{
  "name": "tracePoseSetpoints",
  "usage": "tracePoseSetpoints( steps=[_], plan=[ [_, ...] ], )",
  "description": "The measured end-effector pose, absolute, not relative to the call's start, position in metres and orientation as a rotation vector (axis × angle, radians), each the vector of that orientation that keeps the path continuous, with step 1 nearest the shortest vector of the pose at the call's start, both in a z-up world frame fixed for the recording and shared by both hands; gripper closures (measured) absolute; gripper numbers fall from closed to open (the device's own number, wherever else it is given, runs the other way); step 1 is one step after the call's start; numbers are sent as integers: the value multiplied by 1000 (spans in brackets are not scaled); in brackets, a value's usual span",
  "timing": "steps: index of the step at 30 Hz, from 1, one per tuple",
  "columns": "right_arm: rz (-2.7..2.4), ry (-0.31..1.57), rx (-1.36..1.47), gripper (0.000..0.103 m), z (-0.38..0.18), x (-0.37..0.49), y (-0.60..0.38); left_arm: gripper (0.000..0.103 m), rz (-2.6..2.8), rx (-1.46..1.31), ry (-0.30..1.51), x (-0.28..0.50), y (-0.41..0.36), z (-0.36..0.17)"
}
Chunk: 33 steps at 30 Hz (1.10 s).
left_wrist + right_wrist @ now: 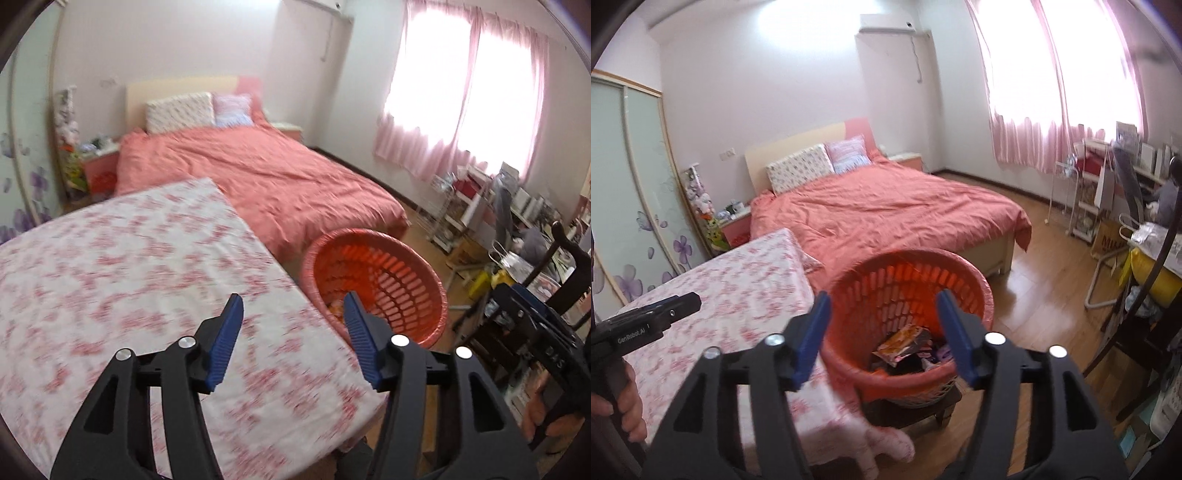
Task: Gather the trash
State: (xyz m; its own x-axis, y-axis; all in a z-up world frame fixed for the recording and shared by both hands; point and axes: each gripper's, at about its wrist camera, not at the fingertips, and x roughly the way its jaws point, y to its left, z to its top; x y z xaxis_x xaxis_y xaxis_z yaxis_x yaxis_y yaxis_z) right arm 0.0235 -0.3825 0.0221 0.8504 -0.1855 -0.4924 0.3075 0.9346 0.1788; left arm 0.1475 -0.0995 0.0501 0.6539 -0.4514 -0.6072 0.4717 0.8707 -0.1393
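Coral-covered bed (886, 206), pink curtains (1034, 110) backlit, wood floor (1034, 277).

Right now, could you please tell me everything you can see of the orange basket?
The orange basket is round, seemingly plastic, with slotted walls and a thick rolled rim. It stands upright on a low dark stool, close beside the floral cloth-covered table and in front of the bed. Crumpled wrappers lie at its bottom. No gripper touches it.
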Motion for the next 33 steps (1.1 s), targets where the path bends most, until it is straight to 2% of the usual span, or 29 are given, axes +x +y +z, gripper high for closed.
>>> tracePoseSetpoints(
  steps=[4, 5, 7, 10, 25, 33],
  plan=[
    [-265, 423, 217, 7, 31, -10, -349, 28, -453, 23, 611, 117, -72, 57],
    [-270, 409, 210, 4, 33, -15, -344, 25, -437, 23, 596, 110, -66, 57],
    [-292, 370, 186, 4, 37, -32, -330, 10, -387, 22, 556, 94, -53, 58],
    [-321, 346, 154, 4, 39, -49, -315, 3, -315, 17, 507, 74, -38, 55],
    [-481, 307, 20, 4, 23, -99, -252, 3, -55, 20, 429, 18, -1, 25],
    [-472, 388, 35, 4, 12, -96, -240, 3, -21, 28, 451, 1, 7, 9]
  ],
)
